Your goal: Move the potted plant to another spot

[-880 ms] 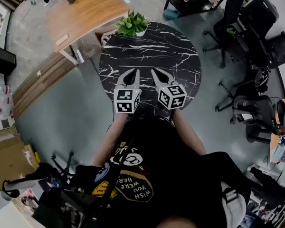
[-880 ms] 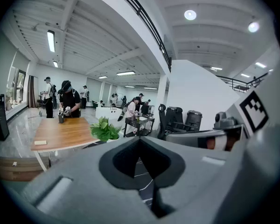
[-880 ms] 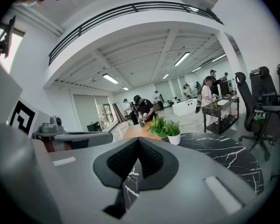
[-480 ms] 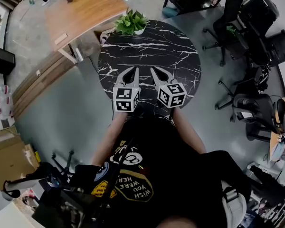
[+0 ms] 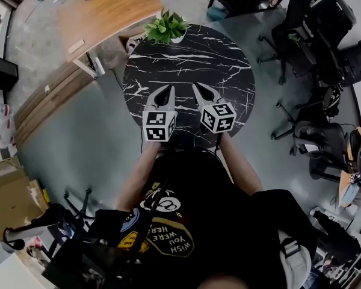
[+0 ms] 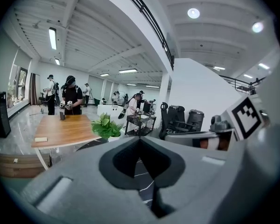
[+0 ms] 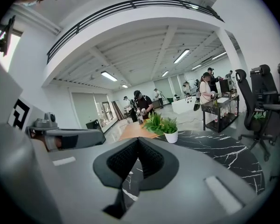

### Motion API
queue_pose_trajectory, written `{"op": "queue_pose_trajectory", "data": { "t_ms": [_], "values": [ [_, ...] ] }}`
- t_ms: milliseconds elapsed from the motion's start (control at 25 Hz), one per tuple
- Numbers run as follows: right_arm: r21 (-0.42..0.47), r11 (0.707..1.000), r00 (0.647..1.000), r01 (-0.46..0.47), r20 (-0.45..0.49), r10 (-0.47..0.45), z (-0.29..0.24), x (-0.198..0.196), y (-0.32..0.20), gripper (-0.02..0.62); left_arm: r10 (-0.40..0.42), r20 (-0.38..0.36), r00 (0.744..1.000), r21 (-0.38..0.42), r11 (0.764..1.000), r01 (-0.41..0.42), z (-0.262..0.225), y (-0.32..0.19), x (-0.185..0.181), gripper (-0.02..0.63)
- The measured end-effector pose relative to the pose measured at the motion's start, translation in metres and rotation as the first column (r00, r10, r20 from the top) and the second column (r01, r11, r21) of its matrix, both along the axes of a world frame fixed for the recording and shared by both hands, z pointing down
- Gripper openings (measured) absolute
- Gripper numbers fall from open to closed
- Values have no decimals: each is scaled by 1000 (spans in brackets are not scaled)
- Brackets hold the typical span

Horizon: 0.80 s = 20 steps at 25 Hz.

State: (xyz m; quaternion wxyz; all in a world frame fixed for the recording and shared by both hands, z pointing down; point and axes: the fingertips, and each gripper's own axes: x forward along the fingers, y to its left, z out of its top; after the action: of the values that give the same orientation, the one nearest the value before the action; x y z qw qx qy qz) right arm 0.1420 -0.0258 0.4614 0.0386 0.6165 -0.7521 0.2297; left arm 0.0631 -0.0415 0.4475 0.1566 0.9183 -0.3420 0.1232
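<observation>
The potted plant (image 5: 167, 27) stood upright at the counter's (image 5: 231, 71) far edge. The left hand-held gripper (image 5: 166, 90) and right hand-held gripper (image 5: 200, 89) were closed and empty.

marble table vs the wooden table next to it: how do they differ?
The black marble table is round; the wooden table is rectangular. The marble top is black with white veins; the wooden top is plain light brown. The marble table carries the potted plant at its far edge; the wooden table holds only a few small items. Both stand close together on the grey floor.
</observation>
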Motion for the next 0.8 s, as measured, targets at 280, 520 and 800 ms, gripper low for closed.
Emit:
{"op": "queue_pose_trajectory", "data": {
  "t_ms": [280, 520, 800],
  "values": [
    [-25, 1000, 1000, 18, 6, -18, 22, 28, -37, 13, -18, 21, 1000, -27, 999, 18, 31, -25, 14, 3],
    [-59, 997, 999, 40, 13, -40, 52, 25, -67, 6, -17, 44, 999, -41, 999, 19, 53, -59, 23, 2],
    [-68, 998, 999, -15, -33, 13, 76, 37, -135, 5, 51, 3, 999, -56, 997, -51, 69, -119, 36, 3]
  ]
}}
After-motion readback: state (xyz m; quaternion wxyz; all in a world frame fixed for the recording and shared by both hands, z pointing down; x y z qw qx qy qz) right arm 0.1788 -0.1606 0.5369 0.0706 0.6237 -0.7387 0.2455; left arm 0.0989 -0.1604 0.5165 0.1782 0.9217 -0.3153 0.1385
